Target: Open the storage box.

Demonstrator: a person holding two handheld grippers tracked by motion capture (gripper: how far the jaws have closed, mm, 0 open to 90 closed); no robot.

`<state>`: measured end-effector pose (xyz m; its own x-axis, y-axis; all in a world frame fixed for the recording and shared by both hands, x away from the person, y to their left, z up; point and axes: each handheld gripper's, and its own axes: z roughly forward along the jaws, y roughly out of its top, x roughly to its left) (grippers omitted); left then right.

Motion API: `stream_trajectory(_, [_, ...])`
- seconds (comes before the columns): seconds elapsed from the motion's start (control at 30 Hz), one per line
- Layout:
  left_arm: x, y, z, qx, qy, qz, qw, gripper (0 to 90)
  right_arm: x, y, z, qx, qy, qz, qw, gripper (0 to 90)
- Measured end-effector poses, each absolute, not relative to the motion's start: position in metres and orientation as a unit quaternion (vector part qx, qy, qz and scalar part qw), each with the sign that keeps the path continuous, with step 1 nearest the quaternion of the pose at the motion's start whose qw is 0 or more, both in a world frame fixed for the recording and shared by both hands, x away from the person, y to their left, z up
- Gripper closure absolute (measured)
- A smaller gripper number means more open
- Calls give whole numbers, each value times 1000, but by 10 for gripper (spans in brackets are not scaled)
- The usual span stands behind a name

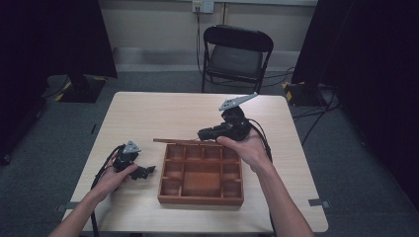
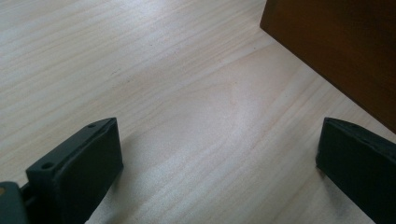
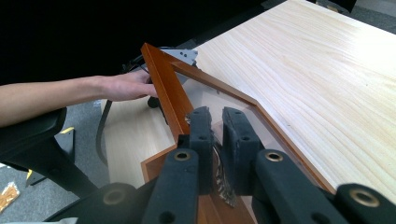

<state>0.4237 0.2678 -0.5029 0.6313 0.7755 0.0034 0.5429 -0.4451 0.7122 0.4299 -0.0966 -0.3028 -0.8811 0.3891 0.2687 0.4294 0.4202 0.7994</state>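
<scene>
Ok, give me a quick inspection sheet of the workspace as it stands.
Surface: light wood table, bare around the work.
Job's things: brown compartment box, lid raised; glass pane in its wooden frame.
Clutter: nothing seen.
Grippers: right claw shut on the lid at its front edge; left claw open, resting on the table beside the box.
Cables: one trails from each claw toward the person.
Surroundings: folding chair beyond the table, dark curtains, grey carpet.

Reddish-brown wooden box (image 1: 201,178) on pale wood-grain table (image 1: 163,111), black claws, black chair (image 1: 236,53) beyond.
</scene>
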Motion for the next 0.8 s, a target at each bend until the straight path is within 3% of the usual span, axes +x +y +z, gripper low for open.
stream_trajectory(0.8, [423, 268, -503, 834, 396, 170, 345, 0, 433, -99, -302, -247, -836, -489, 21, 833])
